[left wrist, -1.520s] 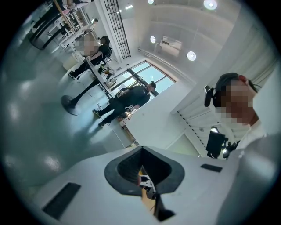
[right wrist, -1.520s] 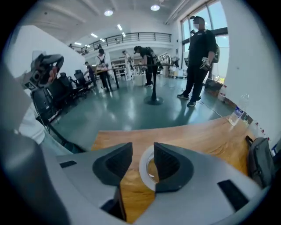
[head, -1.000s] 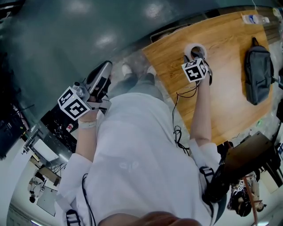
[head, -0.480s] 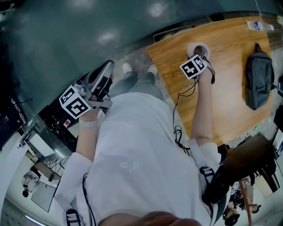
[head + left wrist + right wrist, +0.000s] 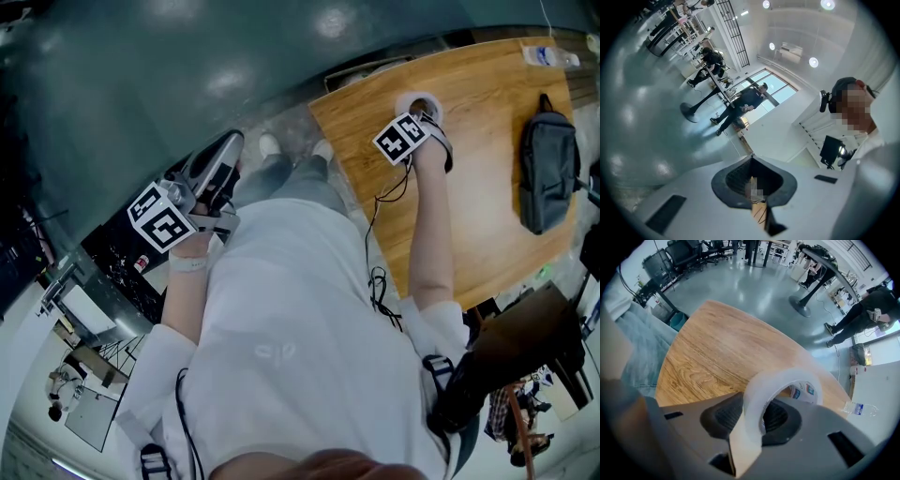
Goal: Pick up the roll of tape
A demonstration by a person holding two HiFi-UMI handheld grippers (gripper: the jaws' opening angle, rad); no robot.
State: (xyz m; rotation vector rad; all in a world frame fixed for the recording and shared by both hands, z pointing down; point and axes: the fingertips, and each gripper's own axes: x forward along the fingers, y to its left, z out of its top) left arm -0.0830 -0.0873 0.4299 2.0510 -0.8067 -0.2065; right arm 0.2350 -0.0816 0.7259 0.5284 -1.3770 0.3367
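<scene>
The right gripper (image 5: 755,409) pointed steeply down at the translucent white roll of tape (image 5: 785,373), which lay near the edge of the round-cornered wooden table (image 5: 487,216), well apart from the dark grey bag (image 5: 547,164). The gripper's jaws stood wide and straddled the near wall of the roll, one outside the ring and one apparently inside its hole. They had just been closing, but no firm pinch showed yet.

To do this well, the person should probably keep the wall centred between the pads and close until both faces are squeezed before any lift. The lift should then go straight up, since the smooth band looked likely to slip or swing on a shallow bite.

The left gripper (image 5: 752,180) was held out level over the floor, away from the table. Its jaws were drawn together to a slit and held nothing.

Compared with a second earlier, the marker cube on the right gripper had rolled and covered more of the roll in the head view. The left gripper had scarcely moved.
</scene>
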